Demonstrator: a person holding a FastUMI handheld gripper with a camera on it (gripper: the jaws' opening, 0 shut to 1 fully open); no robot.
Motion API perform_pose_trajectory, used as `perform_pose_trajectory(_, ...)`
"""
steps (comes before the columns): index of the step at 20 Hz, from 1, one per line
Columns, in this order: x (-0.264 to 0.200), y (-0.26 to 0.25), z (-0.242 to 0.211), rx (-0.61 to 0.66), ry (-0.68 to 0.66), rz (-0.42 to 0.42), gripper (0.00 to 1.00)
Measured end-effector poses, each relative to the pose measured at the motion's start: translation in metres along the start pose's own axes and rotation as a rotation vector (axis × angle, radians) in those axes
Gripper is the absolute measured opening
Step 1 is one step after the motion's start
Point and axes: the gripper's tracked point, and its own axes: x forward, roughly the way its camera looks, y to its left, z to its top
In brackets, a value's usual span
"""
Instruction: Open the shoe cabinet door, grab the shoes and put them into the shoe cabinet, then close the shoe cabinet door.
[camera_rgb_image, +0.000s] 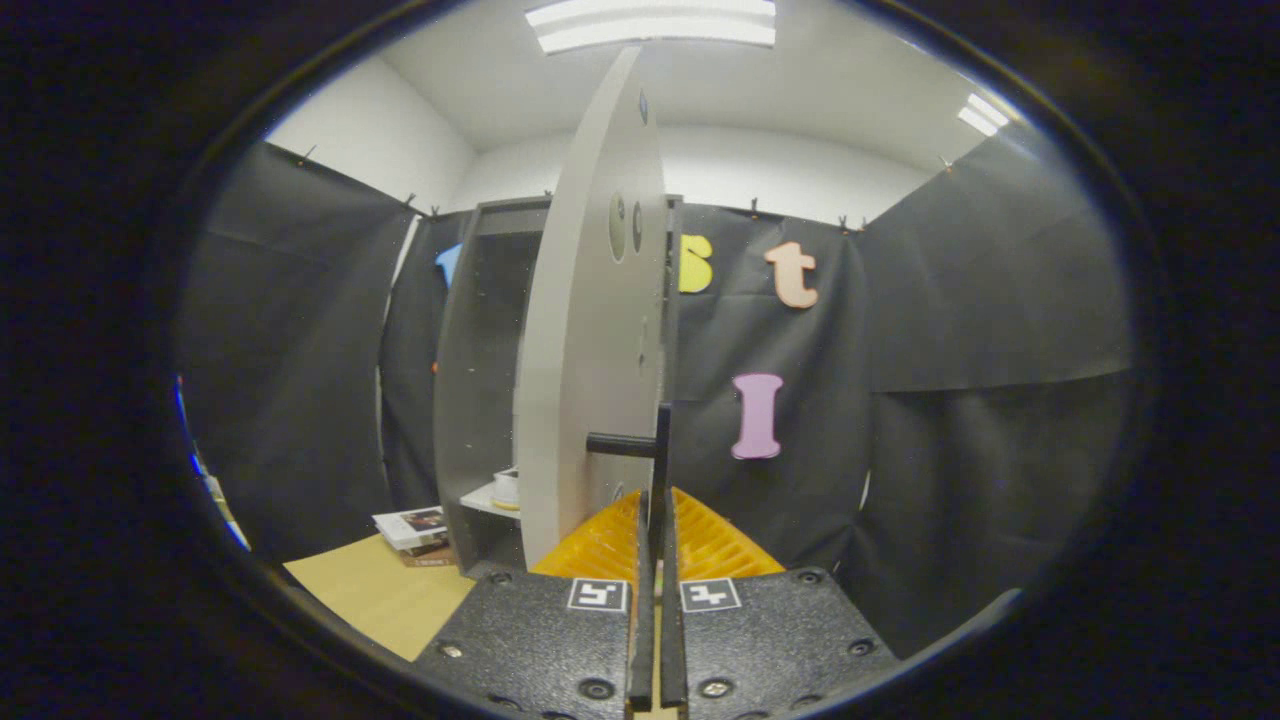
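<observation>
Gripper: we see our gripper (655, 510) at the bottom of the view with its two fingers (610, 540) drawn close together, and the dark upright bar of the door handle (662, 450) stands in the narrow gap between them; both fingers look pressed against it
Door handle: we read it as a dark bar standing upright, joined to the door by a short dark post that runs sideways to the door's face; its lower end drops between our fingertips
Cabinet door: the pale grey cabinet door (590, 330) stands swung out towards us, nearly edge-on, rising tall just ahead of the fingers; two round holes sit side by side high on its face
Shoe cabinet: behind and to the left of the door we see the grey shoe cabinet (480, 380) standing open, its inside dark; a light shelf (488, 500) crosses its lower part
Shoe: on that shelf, just left of the door's edge, we can make out part of a pale thing with a yellowish sole that may be a shoe (506, 487); the door hides the rest, so we cannot tell for sure
Books: a small stack of books (418, 533) lies just left of the cabinet's foot
Bench: the books and the cabinet rest on a light wooden bench (380, 595) that reaches back towards us on the left of the fingers
Booth: black cloth walls close in behind and to both sides, with a white ceiling and lit light panels (650, 25) above
</observation>
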Motion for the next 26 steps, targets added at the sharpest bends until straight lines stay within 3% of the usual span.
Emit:
perform_pose_trajectory(5,0.001,-0.014,-0.004,0.154,0.022,0.202,0.04)
perform_pose_trajectory(8,0.004,-0.019,-0.01,0.086,0.027,0.145,0.04)
perform_pose_trajectory(11,-0.022,-0.019,-0.014,0.009,0.008,0.063,0.1)
perform_pose_trajectory(13,-0.046,-0.019,-0.012,-0.065,-0.043,-0.031,0.35)
perform_pose_trajectory(14,-0.059,-0.018,-0.01,-0.1,-0.061,-0.07,0.57)
perform_pose_trajectory(16,-0.082,0.009,-0.022,-0.13,-0.057,-0.061,1.0)
perform_pose_trajectory(21,-0.107,0.075,-0.033,-0.023,-0.077,0.056,1.0)
perform_pose_trajectory(26,-0.087,0.122,-0.079,0.019,-0.028,0.106,1.0)
